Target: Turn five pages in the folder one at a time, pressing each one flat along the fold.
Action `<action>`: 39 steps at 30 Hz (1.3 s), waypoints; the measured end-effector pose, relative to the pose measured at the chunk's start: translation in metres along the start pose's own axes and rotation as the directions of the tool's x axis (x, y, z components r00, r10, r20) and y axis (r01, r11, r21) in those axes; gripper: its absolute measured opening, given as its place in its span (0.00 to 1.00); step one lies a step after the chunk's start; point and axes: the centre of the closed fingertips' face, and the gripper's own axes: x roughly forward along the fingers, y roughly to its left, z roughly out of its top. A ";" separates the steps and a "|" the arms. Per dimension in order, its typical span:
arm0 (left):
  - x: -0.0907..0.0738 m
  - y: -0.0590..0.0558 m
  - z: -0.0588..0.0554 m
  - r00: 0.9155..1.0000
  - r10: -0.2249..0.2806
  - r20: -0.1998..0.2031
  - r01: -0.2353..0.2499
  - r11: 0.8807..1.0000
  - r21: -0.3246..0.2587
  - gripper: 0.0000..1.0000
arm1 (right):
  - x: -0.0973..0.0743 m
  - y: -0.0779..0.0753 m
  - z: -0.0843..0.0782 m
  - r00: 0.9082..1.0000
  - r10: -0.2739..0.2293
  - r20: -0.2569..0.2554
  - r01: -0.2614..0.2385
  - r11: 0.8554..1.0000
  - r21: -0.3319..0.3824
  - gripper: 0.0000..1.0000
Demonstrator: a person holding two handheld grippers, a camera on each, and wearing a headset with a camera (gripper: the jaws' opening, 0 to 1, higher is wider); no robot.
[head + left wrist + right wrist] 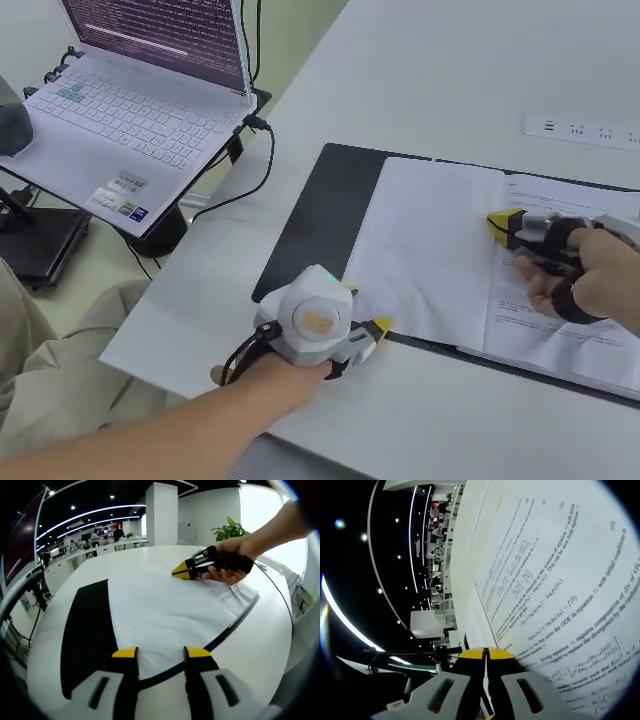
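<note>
Left gripper (161, 652) is waiting at the near edge of the open folder (320, 210), jaws wide apart, holding nothing. Right gripper (502, 222) is lying on the folder's printed page (560, 335) beside the fold, jaws closed on nothing. Pushing sideways too hard could be wrinkling that page. Table (430, 80) beyond the folder is giving plenty of room.

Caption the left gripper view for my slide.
Open left tongs at the folder's near edge; shut right tongs on the printed page by the fold.
</note>
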 end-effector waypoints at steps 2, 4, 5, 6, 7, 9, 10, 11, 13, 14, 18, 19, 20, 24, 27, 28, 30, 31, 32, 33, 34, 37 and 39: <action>0.000 0.000 -0.001 1.000 0.000 -0.001 0.000 1.000 0.000 0.34 | -0.003 -0.002 -0.004 1.000 -0.003 -0.009 0.003 1.000 -0.002 0.00; 0.000 0.001 -0.001 1.000 -0.001 -0.002 0.001 1.000 0.001 0.34 | -0.006 -0.003 -0.007 1.000 -0.005 -0.013 0.005 1.000 -0.001 0.00; 0.000 0.001 -0.001 1.000 0.000 -0.002 0.000 1.000 0.000 0.34 | -0.007 -0.004 -0.008 1.000 -0.005 -0.015 0.005 1.000 -0.002 0.00; 0.000 0.001 0.000 1.000 0.000 -0.003 0.000 1.000 0.001 0.34 | -0.008 -0.004 -0.009 1.000 -0.005 -0.017 0.005 1.000 0.000 0.00; 0.000 0.000 0.000 1.000 0.000 -0.004 0.000 1.000 0.001 0.34 | -0.010 -0.005 -0.010 1.000 -0.005 -0.018 0.005 1.000 0.002 0.00; 0.001 0.001 -0.001 1.000 0.000 -0.006 0.000 1.000 0.001 0.34 | -0.012 -0.006 -0.013 1.000 -0.005 -0.019 0.005 1.000 0.003 0.00; 0.000 0.001 0.000 1.000 0.000 -0.007 0.000 1.000 0.001 0.34 | -0.013 -0.006 -0.014 1.000 -0.005 -0.021 0.005 1.000 0.004 0.00; 0.000 0.001 0.000 1.000 0.000 -0.007 0.000 1.000 0.000 0.34 | -0.014 -0.006 -0.015 1.000 -0.006 -0.022 0.006 1.000 0.003 0.00; 0.001 0.001 -0.001 1.000 0.000 -0.008 0.000 1.000 0.000 0.34 | -0.016 -0.007 -0.017 1.000 -0.007 -0.029 0.007 1.000 0.002 0.00; 0.001 0.001 -0.001 1.000 0.000 -0.008 0.000 1.000 0.000 0.34 | -0.017 -0.008 -0.020 0.999 -0.008 -0.041 0.008 1.000 0.004 0.00; 0.000 0.000 0.000 1.000 0.000 -0.010 0.000 1.000 0.002 0.34 | -0.023 -0.010 -0.030 0.998 -0.010 -0.066 0.009 1.000 -0.012 0.00; 0.000 0.000 0.000 1.000 0.000 -0.010 0.000 1.000 0.001 0.34 | -0.024 -0.010 -0.031 0.998 -0.010 -0.069 0.009 1.000 -0.012 0.00; 0.000 0.000 0.000 1.000 0.000 -0.010 0.000 1.000 0.001 0.34 | -0.026 -0.012 -0.035 0.997 -0.013 -0.077 0.012 1.000 -0.015 0.00; -0.001 -0.001 0.001 1.000 0.000 -0.010 0.000 1.000 0.002 0.34 | -0.032 -0.017 -0.043 0.997 -0.020 -0.078 0.019 1.000 -0.015 0.00; -0.002 -0.002 0.001 1.000 -0.001 -0.013 0.001 1.000 0.005 0.34 | -0.036 -0.020 -0.050 0.996 -0.024 -0.081 0.022 1.000 -0.019 0.00; -0.002 -0.001 0.001 1.000 -0.001 -0.014 0.001 1.000 0.006 0.34 | -0.038 -0.020 -0.052 0.996 -0.024 -0.083 0.023 1.000 -0.017 0.00; -0.002 -0.001 0.001 1.000 -0.001 -0.012 0.001 1.000 0.007 0.34 | -0.041 -0.021 -0.056 0.996 -0.022 -0.084 0.021 1.000 -0.016 0.00; -0.002 -0.001 0.001 1.000 -0.001 -0.011 0.001 1.000 0.005 0.34 | -0.043 -0.022 -0.058 0.996 -0.021 -0.086 0.020 1.000 -0.015 0.00; -0.002 -0.001 0.001 1.000 0.000 -0.010 0.000 1.000 0.002 0.34 | -0.044 -0.023 -0.060 0.996 -0.022 -0.090 0.020 1.000 -0.016 0.00; -0.002 -0.002 0.000 1.000 0.000 -0.009 0.000 1.000 0.000 0.34 | -0.046 -0.024 -0.062 0.996 -0.022 -0.092 0.020 1.000 -0.016 0.00; -0.002 -0.002 0.001 1.000 0.001 -0.009 -0.001 1.000 -0.002 0.34 | -0.048 -0.025 -0.064 0.995 -0.024 -0.093 0.023 1.000 -0.016 0.00; -0.002 -0.001 0.001 1.000 0.001 -0.008 -0.001 1.000 -0.001 0.34 | -0.054 -0.030 -0.072 0.993 -0.038 -0.110 0.035 0.999 -0.035 0.00; -0.002 -0.002 0.001 1.000 0.000 -0.008 0.000 1.000 -0.001 0.34 | -0.060 -0.034 -0.076 0.992 -0.042 -0.116 0.038 0.999 -0.033 0.00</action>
